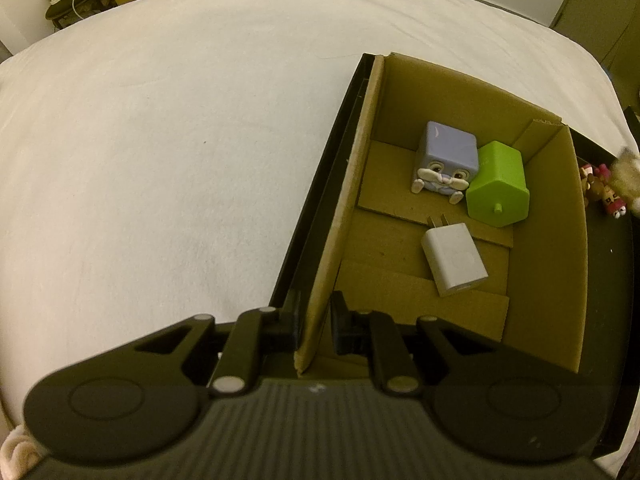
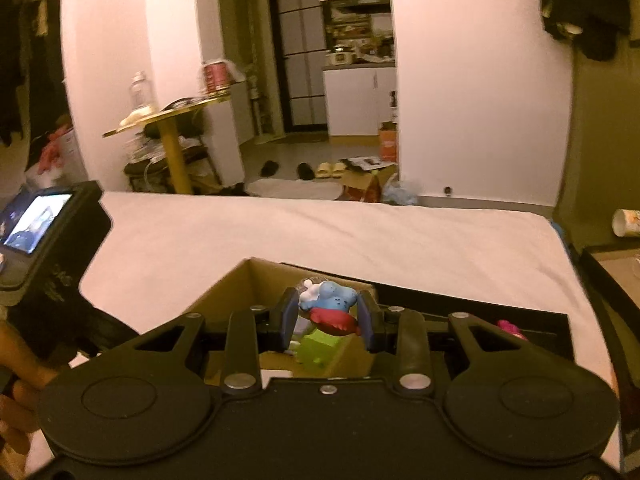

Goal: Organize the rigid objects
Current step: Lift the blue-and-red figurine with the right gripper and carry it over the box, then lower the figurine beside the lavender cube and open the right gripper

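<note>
While our left gripper pinched the brown corrugated cardboard box's wall, our right gripper clamped a glossy blue-and-red plastic figurine above it, smooth green hexagonal block inside.

White-sheeted bed, black tray on it — cardboard box inside tray.

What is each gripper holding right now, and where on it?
The right gripper pinches the blue figurine by its sides. The left gripper clamps the cardboard box by its left wall.
</note>
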Available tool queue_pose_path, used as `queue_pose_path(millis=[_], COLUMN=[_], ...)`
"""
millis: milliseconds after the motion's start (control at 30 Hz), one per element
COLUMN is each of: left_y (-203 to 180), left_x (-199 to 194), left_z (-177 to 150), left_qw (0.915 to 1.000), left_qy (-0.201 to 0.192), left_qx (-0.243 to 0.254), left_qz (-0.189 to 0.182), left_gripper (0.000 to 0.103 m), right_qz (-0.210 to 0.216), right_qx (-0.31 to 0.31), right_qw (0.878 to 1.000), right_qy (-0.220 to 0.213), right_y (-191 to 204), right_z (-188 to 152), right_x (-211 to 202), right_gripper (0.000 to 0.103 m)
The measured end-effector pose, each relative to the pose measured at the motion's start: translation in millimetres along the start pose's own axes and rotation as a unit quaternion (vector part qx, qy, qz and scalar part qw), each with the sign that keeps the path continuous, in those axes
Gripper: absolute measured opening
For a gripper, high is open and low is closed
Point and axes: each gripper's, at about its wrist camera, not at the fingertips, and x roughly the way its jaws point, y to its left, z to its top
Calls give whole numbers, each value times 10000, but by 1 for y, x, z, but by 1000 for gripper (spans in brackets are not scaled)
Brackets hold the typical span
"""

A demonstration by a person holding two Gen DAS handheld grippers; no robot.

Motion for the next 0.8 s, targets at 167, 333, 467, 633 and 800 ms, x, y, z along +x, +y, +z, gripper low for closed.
queue_pose_path(millis=[167,333,467,633,800], left_y=[1,1,1,1,0], left_x=[0,-1,0,0,0], left_z=[0,0,0,-1,-1], left_qw=[10000,10000,10000,10000,10000], left_qy=[7,-10,3,-7,-30], left_qx=[-24,-8,-10,6,35], left_qz=[-34,-22,-83,-59,-2], left_gripper=[13,13,13,13,13], right_qz=[250,318,411,533,596], right_qx=[-149,-453,-753,-1275,-1517], right_qw=[9995,9981,9954,9879,9828], right_qy=[137,279,437,702,872], right_y=[12,23,31,42,54], right_z=[6,8,6,1,-2], right_x=[11,22,30,38,43], right_gripper=[32,32,32,32,32])
